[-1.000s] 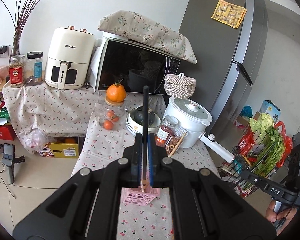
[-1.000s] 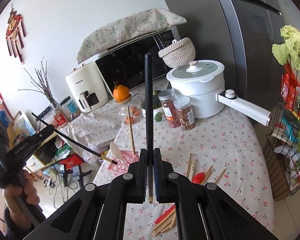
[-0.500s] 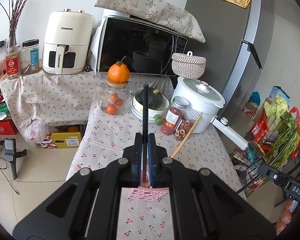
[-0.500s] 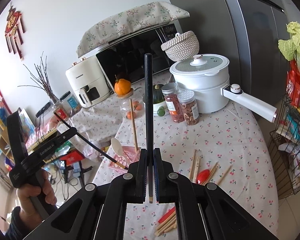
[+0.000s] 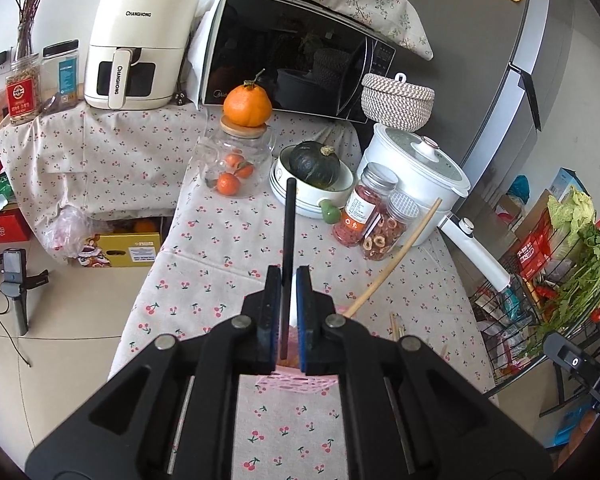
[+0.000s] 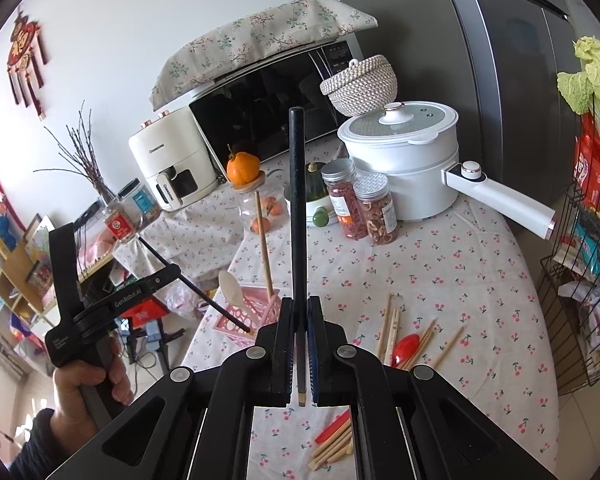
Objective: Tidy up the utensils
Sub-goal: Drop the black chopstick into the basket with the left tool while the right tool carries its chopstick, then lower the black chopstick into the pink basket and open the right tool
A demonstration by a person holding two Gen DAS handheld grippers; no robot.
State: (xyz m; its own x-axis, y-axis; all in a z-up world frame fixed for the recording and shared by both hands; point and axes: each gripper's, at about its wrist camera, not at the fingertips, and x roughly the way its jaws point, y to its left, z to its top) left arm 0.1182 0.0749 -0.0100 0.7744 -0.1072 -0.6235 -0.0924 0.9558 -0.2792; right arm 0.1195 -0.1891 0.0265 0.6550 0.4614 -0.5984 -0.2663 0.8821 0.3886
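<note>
My left gripper (image 5: pixel 288 276) has come down since a second ago, clamped on a black chopstick (image 5: pixel 289 224) whose lower tip now sits in the pink holder (image 6: pixel 247 314) on the table (image 6: pixel 440 280). My right gripper (image 6: pixel 300 308) stays put, shut on another black chopstick (image 6: pixel 297 200). In the left wrist view my own fingers hide most of the holder.

Left gripper (image 6: pixel 172 276) lower, its black chopstick (image 6: pixel 196 290) tip now inside the pink basket (image 6: pixel 256 312).
</note>
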